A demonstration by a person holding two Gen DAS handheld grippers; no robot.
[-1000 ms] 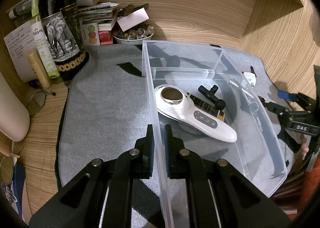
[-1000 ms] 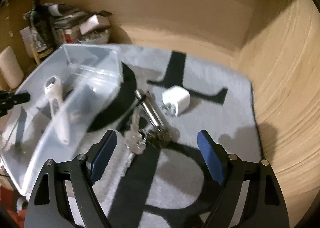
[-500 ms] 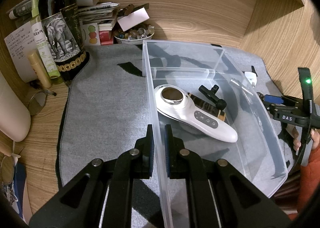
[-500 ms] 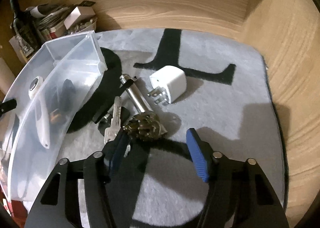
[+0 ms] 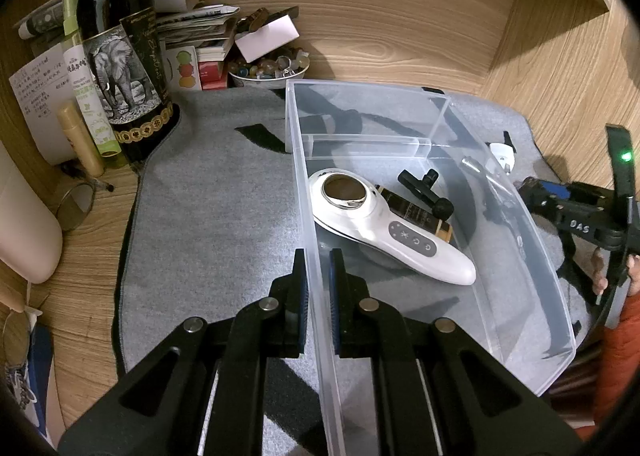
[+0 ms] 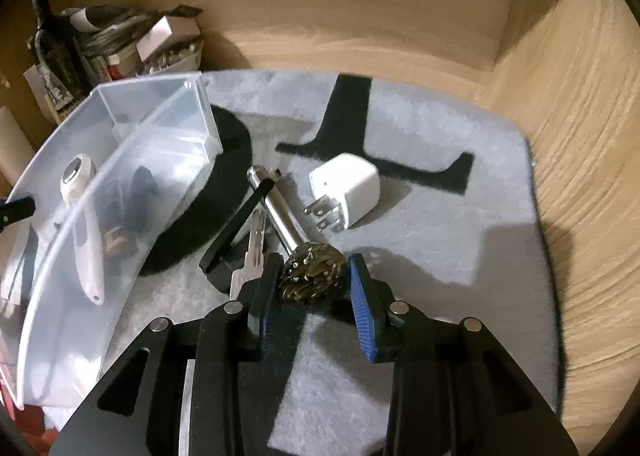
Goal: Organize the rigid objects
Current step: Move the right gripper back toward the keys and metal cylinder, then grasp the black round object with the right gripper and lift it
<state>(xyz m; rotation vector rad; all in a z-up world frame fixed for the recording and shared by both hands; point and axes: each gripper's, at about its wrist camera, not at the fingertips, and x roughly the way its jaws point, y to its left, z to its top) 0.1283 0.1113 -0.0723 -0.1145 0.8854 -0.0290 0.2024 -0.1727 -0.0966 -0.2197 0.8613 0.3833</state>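
A dark, bronze-flecked ornament lies on the grey mat, at the near end of a key bunch. The right gripper has just been closing its jaws around it; the ornament sits between the blue pads, and both appear to touch it, though firm pressure cannot be confirmed. Attached or adjacent are a silver key, a shiny metal tube and a black fob. A white plug charger rests just beyond, prongs towards the keys. To the left stands a clear plastic bin. The left gripper is clamped on the bin's near side wall, one pad inside and one outside. Inside the bin lie a white handheld device, a dark flat bottle and a black T-shaped tool. A wine bottle and a bowl of stones stand at the back-left corner of the desk.
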